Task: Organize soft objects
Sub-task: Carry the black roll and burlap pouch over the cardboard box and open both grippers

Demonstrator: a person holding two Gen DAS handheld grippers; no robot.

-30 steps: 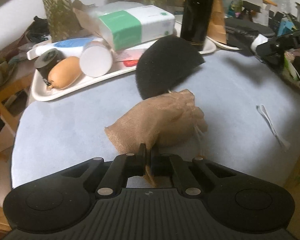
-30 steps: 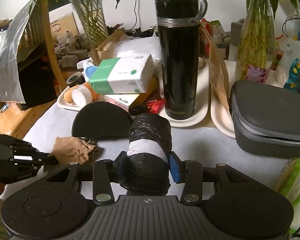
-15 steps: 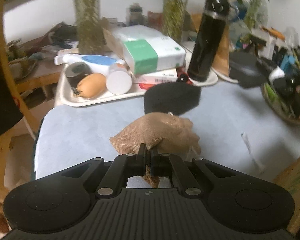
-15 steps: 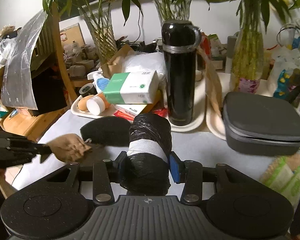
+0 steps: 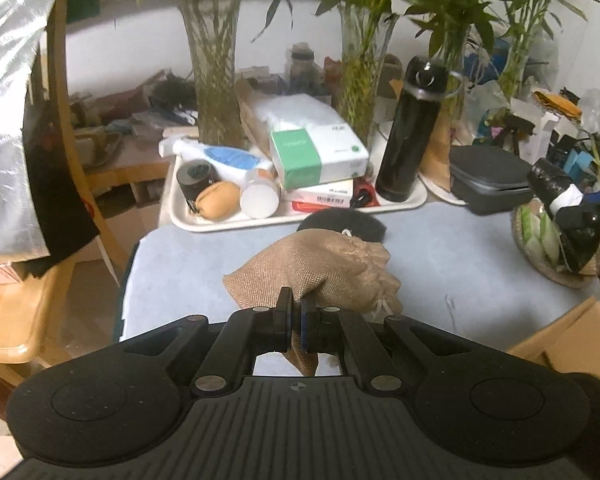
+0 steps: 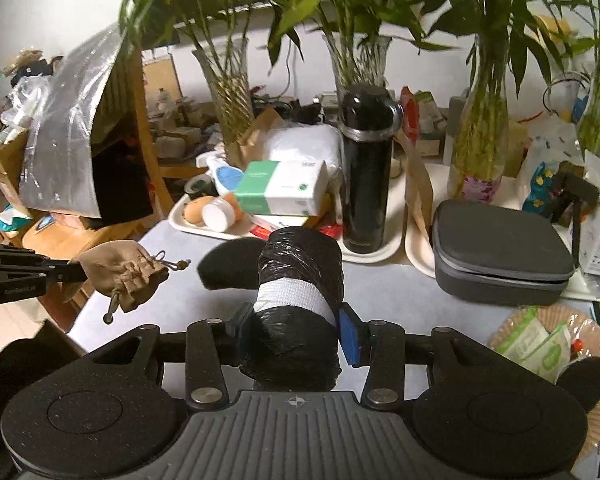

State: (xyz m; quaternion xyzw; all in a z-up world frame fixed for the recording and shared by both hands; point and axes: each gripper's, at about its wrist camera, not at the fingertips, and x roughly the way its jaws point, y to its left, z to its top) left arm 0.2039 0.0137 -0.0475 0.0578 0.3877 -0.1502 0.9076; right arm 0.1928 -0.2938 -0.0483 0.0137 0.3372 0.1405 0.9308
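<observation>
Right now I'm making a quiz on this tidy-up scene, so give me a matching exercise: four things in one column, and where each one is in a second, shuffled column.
Things:
1. burlap pouch
2. black roll
3. flask
4. black sponge

Places:
A. lying on the table top
B. standing on the tray
C. pinched in the left gripper
D. clamped in the right gripper

Pairs: 1-C, 2-D, 3-B, 4-A

Black ribbed left gripper [image 5: 296,320], silver screws, blue-edged pads
</observation>
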